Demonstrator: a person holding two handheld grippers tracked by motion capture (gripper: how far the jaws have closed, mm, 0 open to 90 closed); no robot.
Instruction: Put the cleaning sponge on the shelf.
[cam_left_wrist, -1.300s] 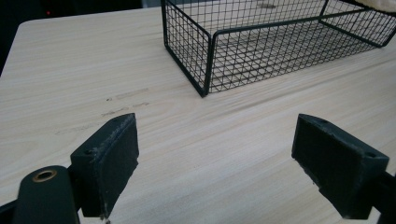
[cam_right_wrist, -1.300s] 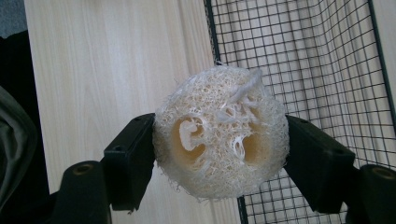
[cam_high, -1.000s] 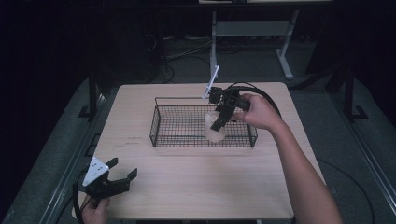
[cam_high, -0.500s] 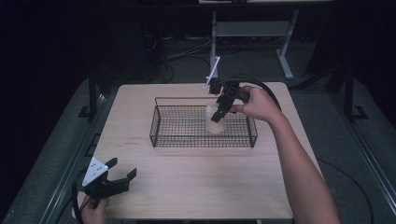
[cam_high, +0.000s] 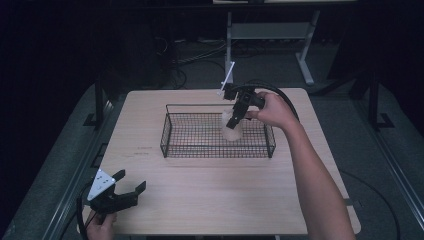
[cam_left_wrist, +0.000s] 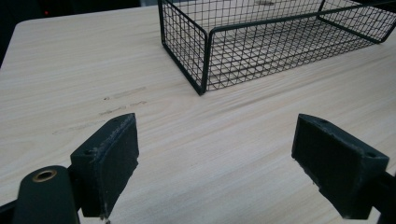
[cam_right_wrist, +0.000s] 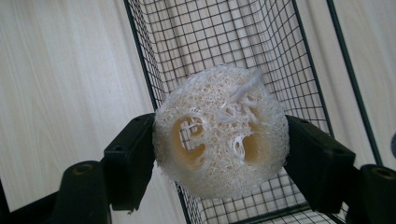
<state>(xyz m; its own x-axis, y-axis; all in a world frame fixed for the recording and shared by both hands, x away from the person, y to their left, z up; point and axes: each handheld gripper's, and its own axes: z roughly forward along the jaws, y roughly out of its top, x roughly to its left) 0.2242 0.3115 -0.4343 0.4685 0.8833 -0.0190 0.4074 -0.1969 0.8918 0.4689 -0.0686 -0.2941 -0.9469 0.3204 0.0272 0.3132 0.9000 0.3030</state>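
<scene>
R gripper (cam_high: 234, 121) clamps loofah (cam_right_wrist: 219, 131) by its sides, holes facing cam, hanging over basket (cam_high: 172, 142) right-centre; floor straight below. L gripper (cam_high: 131, 189) wide open, near-left, well apart.

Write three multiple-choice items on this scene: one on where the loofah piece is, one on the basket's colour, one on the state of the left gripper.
1. Where is the loofah piece?
A. Lying on the bare table near the left gripper
B. Clamped between the right gripper's jaws over the wire basket
C. Resting on the floor beside the table

2. What colour is the wire basket?
A. Black
B. Bright red
C. White

3. What state is the left gripper in?
A. Shut on the loofah
B. Shut on the basket's rim
C. Open, holding nothing

Key: 1 B, as the right gripper view shows both jaws of the right gripper pressed against the loofah's sides with basket mesh behind it. 2 A, as its wires are black in every view. 3 C, as its jaws stand wide apart over the bare table.
</scene>
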